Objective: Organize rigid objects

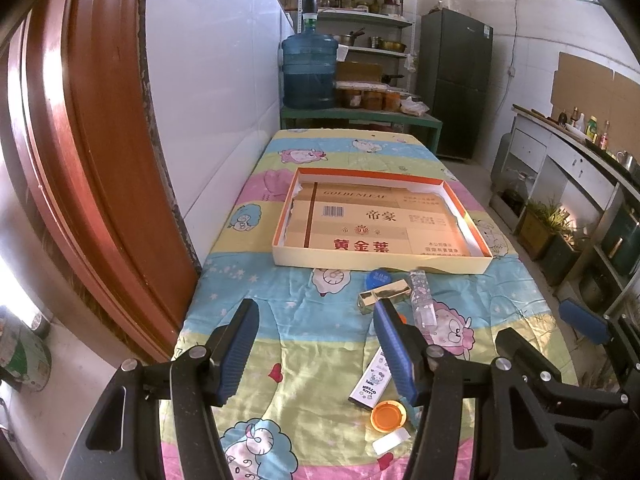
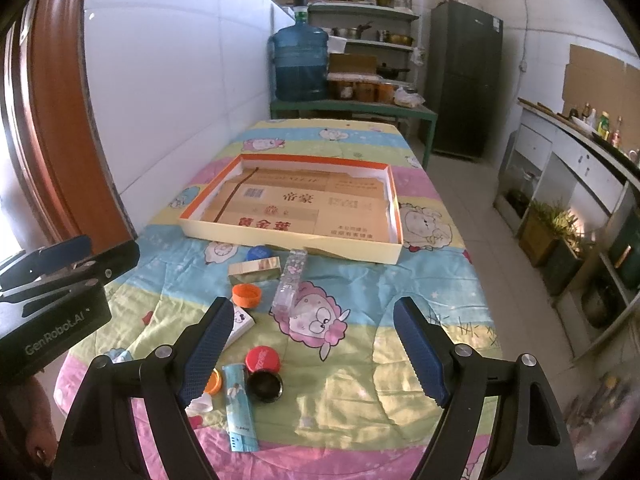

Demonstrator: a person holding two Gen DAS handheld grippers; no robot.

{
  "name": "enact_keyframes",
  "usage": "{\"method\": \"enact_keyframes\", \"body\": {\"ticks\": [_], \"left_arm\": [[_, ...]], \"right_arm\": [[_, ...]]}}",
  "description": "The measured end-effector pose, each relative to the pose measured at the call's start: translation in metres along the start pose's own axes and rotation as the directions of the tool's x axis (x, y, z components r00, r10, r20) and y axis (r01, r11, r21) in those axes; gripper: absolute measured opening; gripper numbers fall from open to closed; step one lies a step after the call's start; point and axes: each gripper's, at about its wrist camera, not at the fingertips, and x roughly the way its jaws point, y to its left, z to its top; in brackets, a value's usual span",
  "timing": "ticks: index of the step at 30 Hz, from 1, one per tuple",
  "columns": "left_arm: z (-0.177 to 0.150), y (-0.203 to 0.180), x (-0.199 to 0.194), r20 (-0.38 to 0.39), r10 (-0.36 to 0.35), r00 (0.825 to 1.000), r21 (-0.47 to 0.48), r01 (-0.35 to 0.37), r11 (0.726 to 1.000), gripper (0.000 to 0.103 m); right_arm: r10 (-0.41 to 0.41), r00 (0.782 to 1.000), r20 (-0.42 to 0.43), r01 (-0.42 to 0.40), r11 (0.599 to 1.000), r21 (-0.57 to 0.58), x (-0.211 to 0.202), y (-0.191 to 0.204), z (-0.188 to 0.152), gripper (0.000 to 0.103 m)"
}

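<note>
Both hand-held grippers, left point(image 1: 316, 336) and right point(image 2: 314, 338), are hovering spread and empty over scattered bottle caps and small boxes awaiting sorting into the shallow cardboard tray point(image 2: 288, 236) at the table's middle.

"HELLO KITTY" on the small white box point(image 1: 370, 380); "Gen Robot.AI" on the left gripper's body point(image 2: 52, 320); "GOLDENLEAF" on the tray's cardboard point(image 1: 360, 216).

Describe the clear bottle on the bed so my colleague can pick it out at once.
Start at the shallow cardboard tray on the cartoon bedsheet. Just in front of its near wall, the clear bottle lies on its side, pointing toward the tray beside a gold box. It is the only see-through item there; its neighbours are opaque boxes and round caps.
</note>
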Motion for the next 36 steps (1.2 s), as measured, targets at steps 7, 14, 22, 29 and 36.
{"method": "enact_keyframes", "body": {"ticks": [7,14,22,29,36], "left_arm": [[0.000,0.001,0.001,-0.001,-0.002,1.000,0.000,0.002,1.000,0.060],[-0.001,0.001,0.002,-0.005,-0.004,1.000,0.000,0.004,1.000,0.060],[-0.002,0.001,0.002,-0.005,-0.005,1.000,0.000,0.005,1.000,0.060],[-0.005,0.002,0.002,-0.002,-0.007,1.000,-0.002,0.007,1.000,0.060],[-0.025,0.017,0.004,0.012,-0.036,0.999,-0.007,0.036,0.999,0.060]], "right_arm": [[-0.001,1.000,0.000,0.001,1.000,-0.001,0.000,0.001,0.001,0.083],[-0.001,1.000,-0.005,0.001,1.000,0.002,0.000,-0.002,-0.003,0.083],[-0.001,1.000,-0.013,0.001,1.000,0.000,0.000,-0.003,-0.006,0.083],[-0.005,1.000,-0.026,0.005,1.000,-0.002,-0.003,-0.001,-0.011,0.083],[-0.011,0.998,-0.057,0.009,0.999,-0.030,-0.001,0.001,-0.025,0.083]]}}
